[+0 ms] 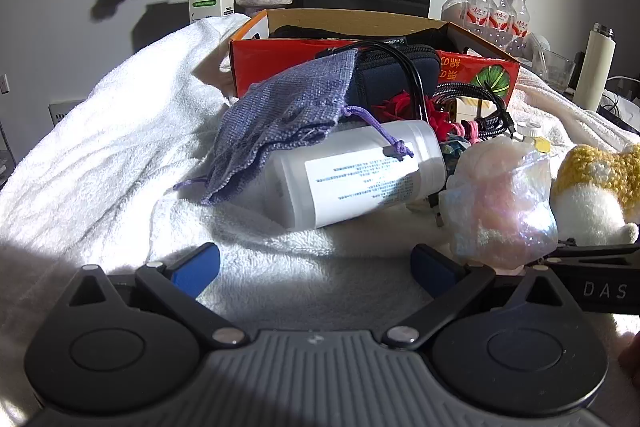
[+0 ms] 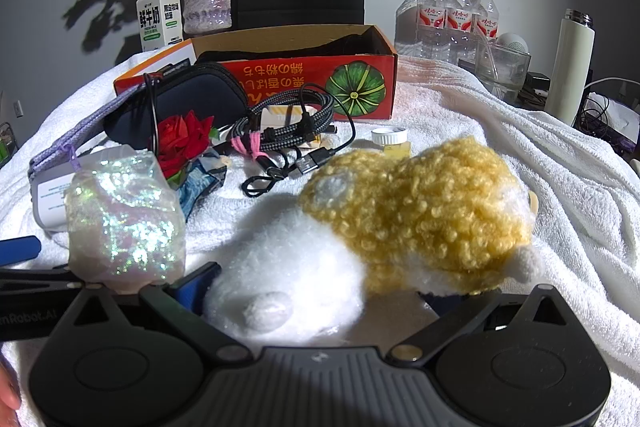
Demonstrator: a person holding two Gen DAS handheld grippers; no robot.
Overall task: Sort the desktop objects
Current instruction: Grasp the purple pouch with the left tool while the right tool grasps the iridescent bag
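**Grippers spread before the desktop clutter**

While the left gripper (image 1: pixel 316 269) hovers spread wide and empty over the white towel (image 1: pixel 120 155), the left wrist view shows a white bottle (image 1: pixel 356 173) lying at twelve o'clock, a purple pouch (image 1: pixel 276 123) draped on it, and an iridescent bag (image 1: pixel 500 203) at two o'clock.

Through the right wrist view, the right gripper (image 2: pixel 316 291) stands spread around a plush toy (image 2: pixel 384 215), its fingers either side; contact unclear. An orange box (image 2: pixel 312 83) sits at twelve o'clock.

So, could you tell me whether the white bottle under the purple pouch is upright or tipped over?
Tipped over: the white bottle lies on its side on the towel, label text running sideways.
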